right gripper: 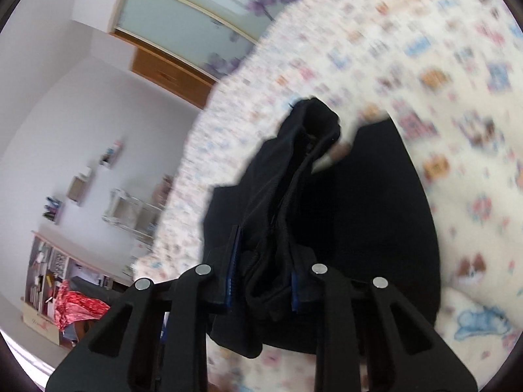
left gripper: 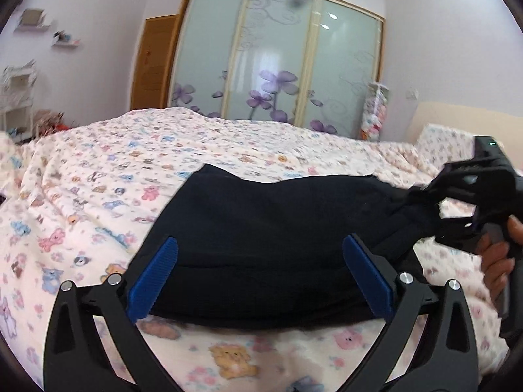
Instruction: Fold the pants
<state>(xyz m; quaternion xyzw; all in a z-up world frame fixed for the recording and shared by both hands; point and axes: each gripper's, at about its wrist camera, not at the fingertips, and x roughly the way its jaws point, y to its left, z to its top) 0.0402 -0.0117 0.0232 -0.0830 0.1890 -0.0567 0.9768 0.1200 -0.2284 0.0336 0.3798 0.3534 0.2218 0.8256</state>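
Black pants (left gripper: 271, 228) lie folded on the bed's teddy-bear print cover (left gripper: 98, 179). My left gripper (left gripper: 261, 271) hovers at the near edge of the pants, open wide; its blue pads (left gripper: 157, 281) stand either side of the fabric without pinching it. At the right of this view my right gripper (left gripper: 434, 196) pinches the pants' right end, lifted off the cover, with a hand (left gripper: 497, 258) on its grip. In the right wrist view the right gripper (right gripper: 264, 277) is shut on a bunched ridge of the black pants (right gripper: 294, 176), which hang from it down to the bed.
A wardrobe with frosted floral sliding doors (left gripper: 278, 58) stands beyond the bed. A pillow and cream headboard (left gripper: 457, 121) lie at the far right. Wall shelves (left gripper: 65, 40) and a white rack (left gripper: 16, 91) are at the left. A red bag (right gripper: 78, 307) sits on a cluttered desk.
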